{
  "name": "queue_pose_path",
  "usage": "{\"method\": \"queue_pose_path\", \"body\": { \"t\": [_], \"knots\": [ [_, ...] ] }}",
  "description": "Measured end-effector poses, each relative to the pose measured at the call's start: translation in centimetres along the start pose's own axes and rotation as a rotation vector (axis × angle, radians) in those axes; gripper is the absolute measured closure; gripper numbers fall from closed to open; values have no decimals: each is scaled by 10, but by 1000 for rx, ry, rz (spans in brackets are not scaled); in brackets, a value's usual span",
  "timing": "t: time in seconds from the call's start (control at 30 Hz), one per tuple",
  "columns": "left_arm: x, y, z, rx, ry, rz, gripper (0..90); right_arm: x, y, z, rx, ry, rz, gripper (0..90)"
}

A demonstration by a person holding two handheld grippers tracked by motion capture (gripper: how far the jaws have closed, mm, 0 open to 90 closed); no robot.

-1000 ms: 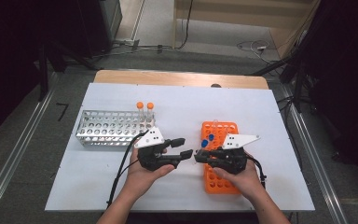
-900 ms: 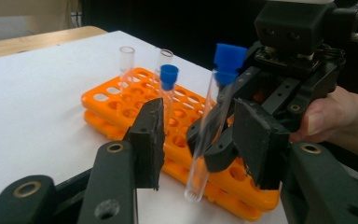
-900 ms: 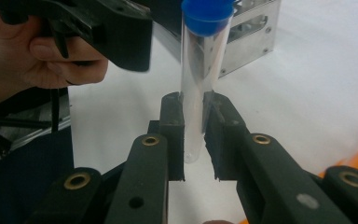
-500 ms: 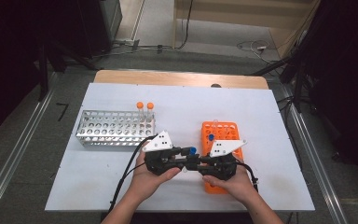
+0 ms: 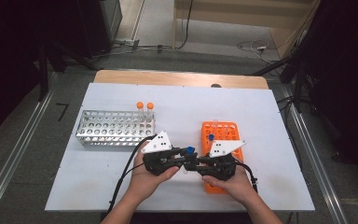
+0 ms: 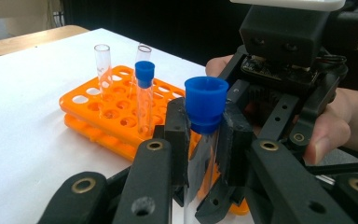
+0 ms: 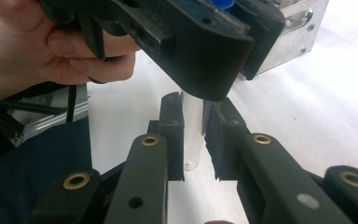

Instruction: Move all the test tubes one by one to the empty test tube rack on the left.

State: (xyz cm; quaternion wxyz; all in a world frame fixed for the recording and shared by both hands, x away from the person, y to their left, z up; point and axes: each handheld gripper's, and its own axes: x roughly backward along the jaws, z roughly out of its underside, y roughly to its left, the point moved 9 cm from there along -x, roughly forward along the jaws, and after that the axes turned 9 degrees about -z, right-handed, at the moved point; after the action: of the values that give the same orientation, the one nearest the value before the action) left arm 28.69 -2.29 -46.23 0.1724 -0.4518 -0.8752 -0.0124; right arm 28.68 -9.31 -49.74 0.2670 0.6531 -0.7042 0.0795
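Observation:
A clear test tube with a blue cap [image 6: 206, 105] stands upright between both grippers. My left gripper [image 6: 204, 144] is shut on the glass just under the cap; its jaws have just been closing onto it. My right gripper [image 7: 194, 140] is shut on the tube's [image 7: 192, 133] lower body, below the left jaws. In the high view the left gripper [image 5: 182, 157] and right gripper [image 5: 195, 163] meet nose to nose at the blue cap [image 5: 189, 150], beside the orange rack [image 5: 223, 130].
The orange rack [image 6: 98, 105] holds a blue-capped tube [image 6: 144, 74] and two open clear tubes [image 6: 102, 56]. A metal rack [image 5: 114, 128] at the left holds two orange-capped tubes [image 5: 145, 106]. White table surface [image 5: 74, 172] lies in front of the metal rack.
The two grippers have come together over the table beside the orange rack. The left jaws, open a second ago, have closed on the blue-capped tube that the right gripper holds.

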Motion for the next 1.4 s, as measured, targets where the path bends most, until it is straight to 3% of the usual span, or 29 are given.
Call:
{"method": "queue_pose_path", "body": {
  "t": [0.2, 0.53, 0.87, 1.07, 1.4],
  "knots": [
    [3, 3, -2, 2, -13, -10, 772, 2, -1, -1, -2, -9, 5, 716],
    [17, 23, -8, 23, -41, -66, 772, 18, -7, -5, 3, -40, 27, 621],
    [39, 49, -14, 37, -77, -142, 772, 51, -21, -8, 5, -89, 84, 546],
    [52, 67, -16, 54, -97, -193, 772, 70, -27, -5, 11, -91, 110, 497],
    [72, 95, -17, 72, -118, -273, 772, 96, -46, 3, -30, -128, 173, 465]
  ]
}}
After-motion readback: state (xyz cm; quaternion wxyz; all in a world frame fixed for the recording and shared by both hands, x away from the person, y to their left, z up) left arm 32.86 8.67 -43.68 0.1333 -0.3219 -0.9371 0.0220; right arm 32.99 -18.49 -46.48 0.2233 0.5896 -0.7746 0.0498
